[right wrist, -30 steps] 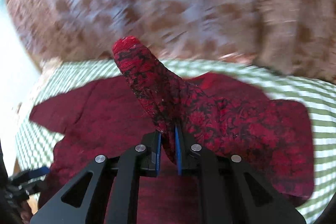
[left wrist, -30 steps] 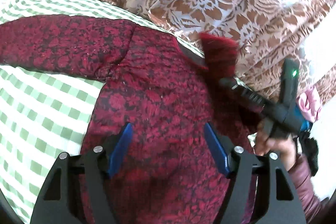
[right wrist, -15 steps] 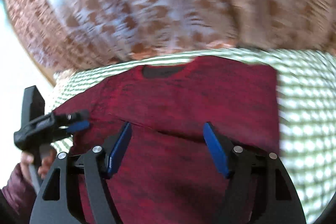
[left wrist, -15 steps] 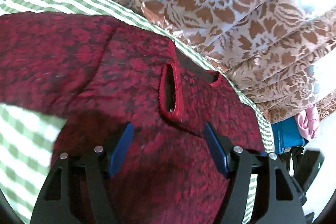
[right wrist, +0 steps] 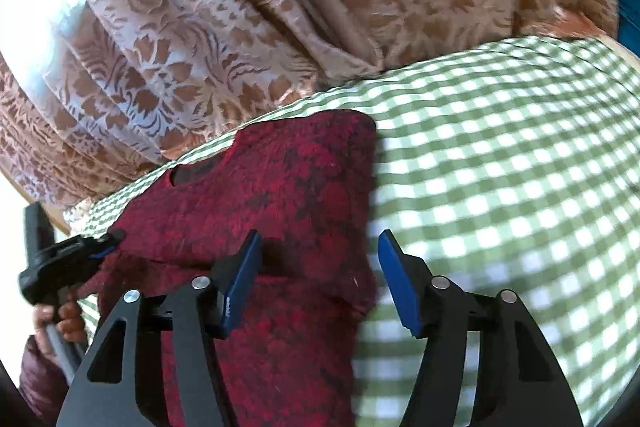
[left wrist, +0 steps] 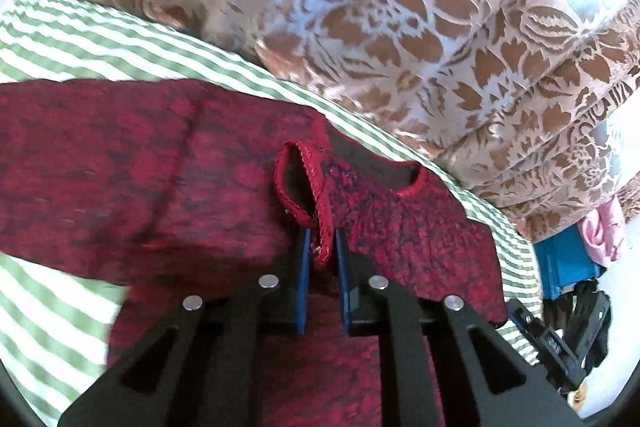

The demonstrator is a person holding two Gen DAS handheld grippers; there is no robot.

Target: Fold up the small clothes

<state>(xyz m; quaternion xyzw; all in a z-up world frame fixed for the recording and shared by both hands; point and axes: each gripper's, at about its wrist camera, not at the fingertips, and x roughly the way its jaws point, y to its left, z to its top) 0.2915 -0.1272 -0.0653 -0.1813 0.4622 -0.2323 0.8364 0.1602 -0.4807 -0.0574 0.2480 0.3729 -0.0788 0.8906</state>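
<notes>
Left gripper: our left gripper point(left wrist: 321, 247) has just closed, and its blue pads now pinch the red-edged cuff point(left wrist: 316, 211) of the sleeve that lies folded across the chest.
Right gripper: our right gripper point(right wrist: 320, 279) no longer holds that sleeve, which it carried a second ago. Its jaws stand about half open after narrowing a little, and nothing is pinched. The left finger hovers over the sweater's right side, the right finger over bare cloth.
Sweater: the dark red patterned sweater point(left wrist: 400, 239) lies flat on the green checked cloth point(right wrist: 500, 187), neck opening point(right wrist: 192, 173) toward the curtain. In the right wrist view its right side ends in a straight folded edge.
What this means: we judge the right sleeve fold is laid down. The left pinch on the cuff looks like a tidy-up or repositioning of it. The left sleeve point(left wrist: 80, 155) is spread out sideways, so that fold is not yet done.
Count, garments: one sweater, two sleeves, one folded in and one out.
Count, tools: two grippers, two blue pads each.
Count, hands: one hand point(right wrist: 60, 319) visible, on the left gripper's handle.
Count, background: one brown floral curtain point(left wrist: 400, 27), plus one pink item point(left wrist: 604, 235) and one blue item point(left wrist: 568, 263) at the far right, too small to identify.
</notes>
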